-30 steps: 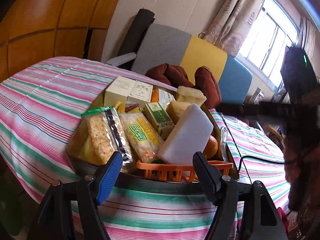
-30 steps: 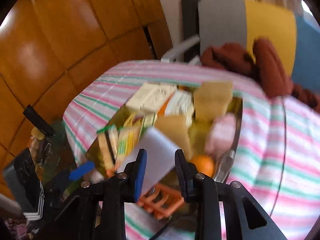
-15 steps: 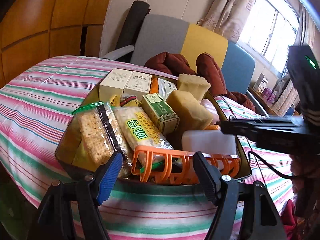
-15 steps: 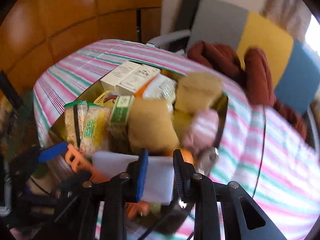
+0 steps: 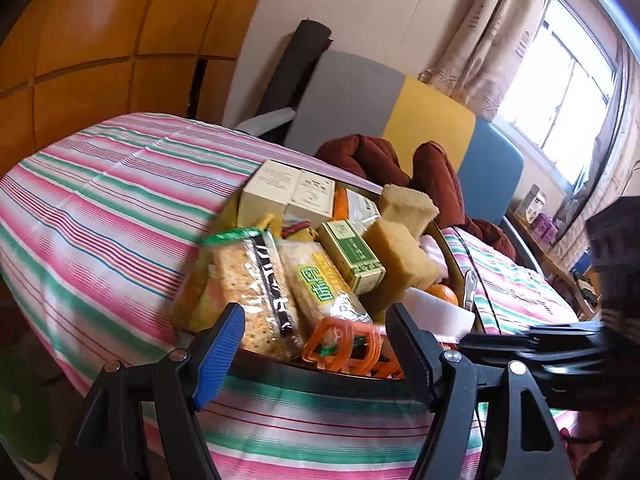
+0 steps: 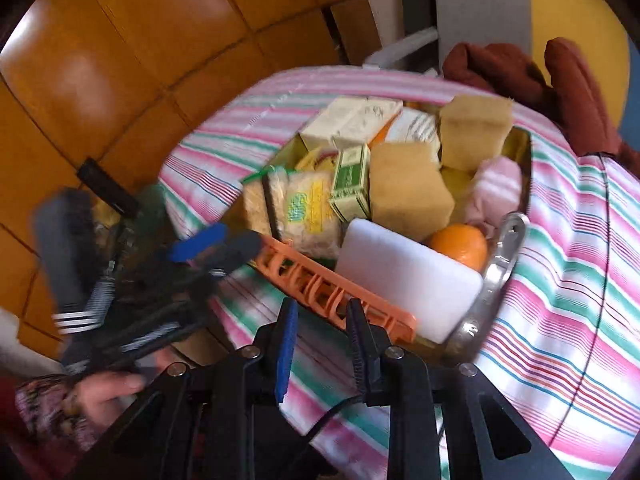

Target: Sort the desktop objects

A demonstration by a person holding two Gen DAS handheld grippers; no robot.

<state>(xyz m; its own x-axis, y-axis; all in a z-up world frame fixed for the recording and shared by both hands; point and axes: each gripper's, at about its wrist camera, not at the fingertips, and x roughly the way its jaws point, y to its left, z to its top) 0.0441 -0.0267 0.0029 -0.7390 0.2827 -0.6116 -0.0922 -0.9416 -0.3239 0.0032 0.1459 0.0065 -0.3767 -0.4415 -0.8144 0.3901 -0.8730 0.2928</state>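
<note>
Striped cloth (image 6: 568,240) covers the table beneath a packed tray (image 6: 520,152). At lower left the left gripper (image 5: 316,344) gapes empty before half-hidden cracker packs (image 5: 256,276); centre, the right gripper (image 6: 322,344) stands parted, empty, below the white block (image 6: 404,276). Motion blurs the tray's far goods.
</note>
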